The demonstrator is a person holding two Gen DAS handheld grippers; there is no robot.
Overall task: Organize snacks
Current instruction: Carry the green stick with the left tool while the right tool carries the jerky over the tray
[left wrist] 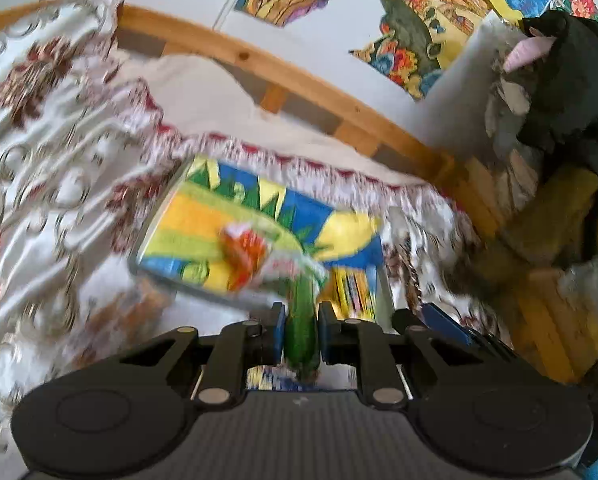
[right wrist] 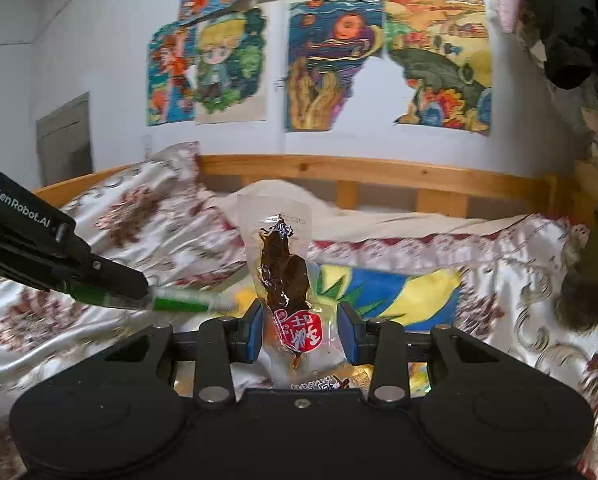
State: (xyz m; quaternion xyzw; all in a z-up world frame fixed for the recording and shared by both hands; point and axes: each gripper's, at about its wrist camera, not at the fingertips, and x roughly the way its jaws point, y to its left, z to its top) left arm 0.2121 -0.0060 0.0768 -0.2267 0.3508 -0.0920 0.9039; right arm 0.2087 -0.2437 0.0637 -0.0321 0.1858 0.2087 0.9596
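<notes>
My left gripper (left wrist: 302, 320) is shut on a green snack packet (left wrist: 301, 316) whose white and orange end (left wrist: 255, 256) hangs blurred over a colourful painted board (left wrist: 203, 224) lying on the bed. The left gripper also shows in the right wrist view (right wrist: 147, 294), at the left, with the green packet (right wrist: 187, 303) sticking out of it. My right gripper (right wrist: 302, 332) is shut on a clear packet of dark brown snack with a red label (right wrist: 287, 276), held upright above the board (right wrist: 403, 292).
A white bedspread with red flower pattern (right wrist: 131, 216) covers the bed. A wooden headboard rail (right wrist: 379, 172) runs behind it. Children's paintings (right wrist: 331, 64) hang on the wall. A dark plush toy (left wrist: 571, 80) and yellow things stand at the right.
</notes>
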